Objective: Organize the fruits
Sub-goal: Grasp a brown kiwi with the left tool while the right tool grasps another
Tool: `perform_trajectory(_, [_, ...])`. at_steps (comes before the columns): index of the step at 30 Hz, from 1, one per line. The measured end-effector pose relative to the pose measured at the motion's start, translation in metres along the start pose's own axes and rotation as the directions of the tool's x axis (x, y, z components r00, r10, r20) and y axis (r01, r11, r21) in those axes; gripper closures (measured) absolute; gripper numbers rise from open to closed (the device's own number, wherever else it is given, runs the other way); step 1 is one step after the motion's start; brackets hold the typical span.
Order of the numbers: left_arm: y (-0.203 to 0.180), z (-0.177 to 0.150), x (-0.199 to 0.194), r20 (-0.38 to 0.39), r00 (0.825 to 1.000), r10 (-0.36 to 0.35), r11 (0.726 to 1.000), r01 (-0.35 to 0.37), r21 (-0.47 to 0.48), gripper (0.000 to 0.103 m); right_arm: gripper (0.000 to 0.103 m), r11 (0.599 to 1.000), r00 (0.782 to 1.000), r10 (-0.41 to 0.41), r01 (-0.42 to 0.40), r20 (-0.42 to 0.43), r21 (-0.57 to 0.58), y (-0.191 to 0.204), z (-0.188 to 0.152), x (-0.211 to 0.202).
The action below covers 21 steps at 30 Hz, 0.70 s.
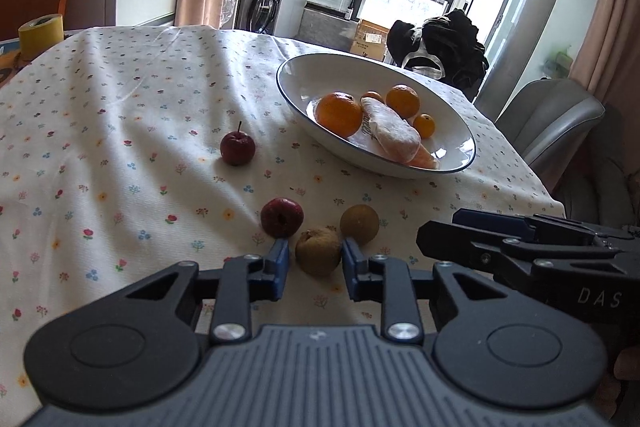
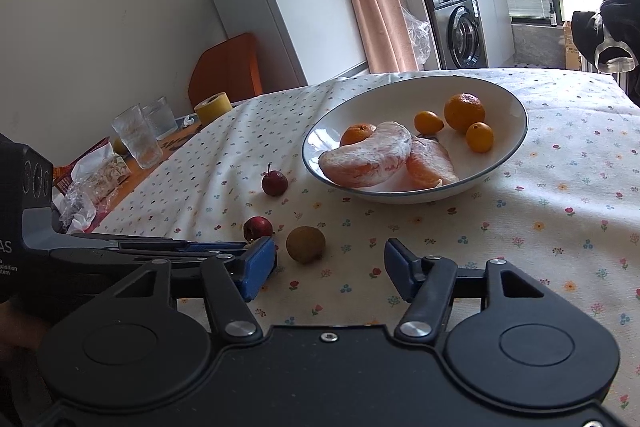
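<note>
Brown fruit [image 1: 318, 251] btwn left tongs [image 1: 315, 267], contact unclear

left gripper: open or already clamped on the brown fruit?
Open. The left gripper has its blue fingers straddling the near brown round fruit, with tablecloth gaps visible on both sides.
</note>
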<state>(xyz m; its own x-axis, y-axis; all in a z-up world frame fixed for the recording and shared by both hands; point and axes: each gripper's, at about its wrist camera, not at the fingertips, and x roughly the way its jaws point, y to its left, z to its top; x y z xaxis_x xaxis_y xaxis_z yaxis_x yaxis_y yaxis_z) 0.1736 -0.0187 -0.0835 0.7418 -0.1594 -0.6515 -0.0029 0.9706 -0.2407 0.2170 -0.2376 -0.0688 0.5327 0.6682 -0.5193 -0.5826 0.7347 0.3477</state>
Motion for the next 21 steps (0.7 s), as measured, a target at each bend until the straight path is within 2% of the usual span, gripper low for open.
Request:
perform_trajectory(3, [0.001,0.0,-0.003,0.006,1.0,0.0,1.0,0.0,-0.004,0.08,0.05,1.0,1.0,0.007,-0.007,-0.016,-0.007,0.003,0.001,0.006])
perform_trajectory(16, [0.028,-0.002,-0.026,0.053,0.998,0.03,0.997,-0.026,-0.078,0.08,0.056,0.998,0.997,-0.031,0.026,-0.072,-0.062,0.019,0.008,0.033])
perform_trajectory(19, [0.034,-0.002,-0.031,0.063,0.997,0.033,0.995,-0.027,-0.092,0.08,0.062,0.997,0.996,-0.04,0.034,-0.084,-0.069,0.021,0.008,0.038])
perform_trajectory(21, [0.039,-0.003,-0.034,0.069,0.997,0.036,0.994,-0.029,-0.101,0.08,0.074,0.997,0.994,-0.04,0.033,-0.097,-0.07,0.024,0.007,0.042])
